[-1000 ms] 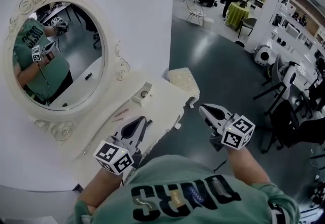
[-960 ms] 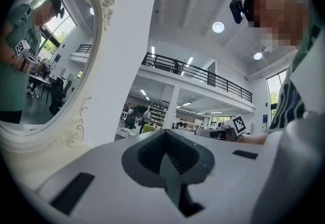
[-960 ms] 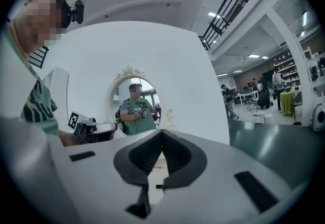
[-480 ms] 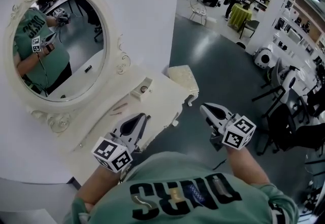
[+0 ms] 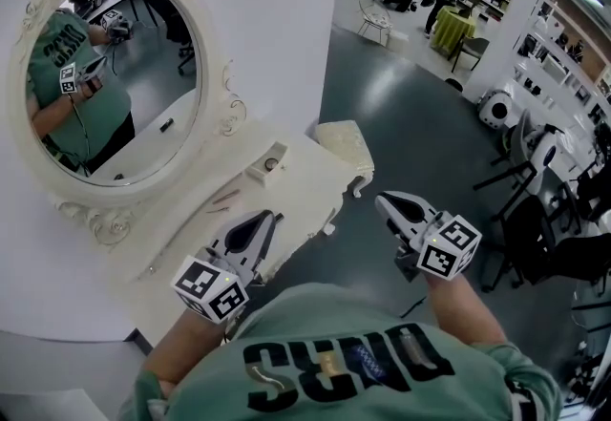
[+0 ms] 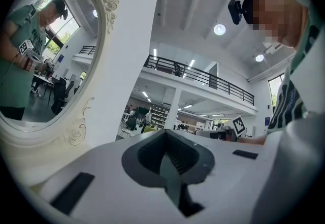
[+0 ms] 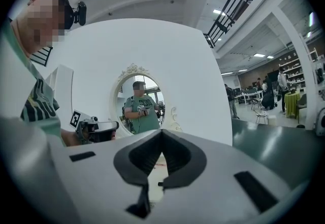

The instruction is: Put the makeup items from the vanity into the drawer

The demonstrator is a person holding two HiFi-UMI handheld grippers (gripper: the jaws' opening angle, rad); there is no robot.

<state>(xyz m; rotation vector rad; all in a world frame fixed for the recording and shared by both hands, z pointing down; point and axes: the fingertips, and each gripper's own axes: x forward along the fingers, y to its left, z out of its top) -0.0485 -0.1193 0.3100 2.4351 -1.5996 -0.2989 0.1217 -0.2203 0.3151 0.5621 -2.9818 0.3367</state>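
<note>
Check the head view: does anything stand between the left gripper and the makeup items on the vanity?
Nothing visible does. The left gripper, shut and empty, hangs over the near edge of the vanity. The thin pink items and the small white case lie beyond it on bare tabletop. No drawer shows in any view.

Head view looks steeply down on vanity [image 5: 286, 195] — all share its mirror [image 5: 115, 94].

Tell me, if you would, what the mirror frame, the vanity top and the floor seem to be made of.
Mirror frame: probably moulded resin or carved wood, painted matt cream; its scrolls and rosettes look cast. Vanity top: likely painted wood or board, the same cream, smooth with a scalloped edge. Floor: seems a coated hard surface, dark grey-green and glossy, since it reflects light.
</note>
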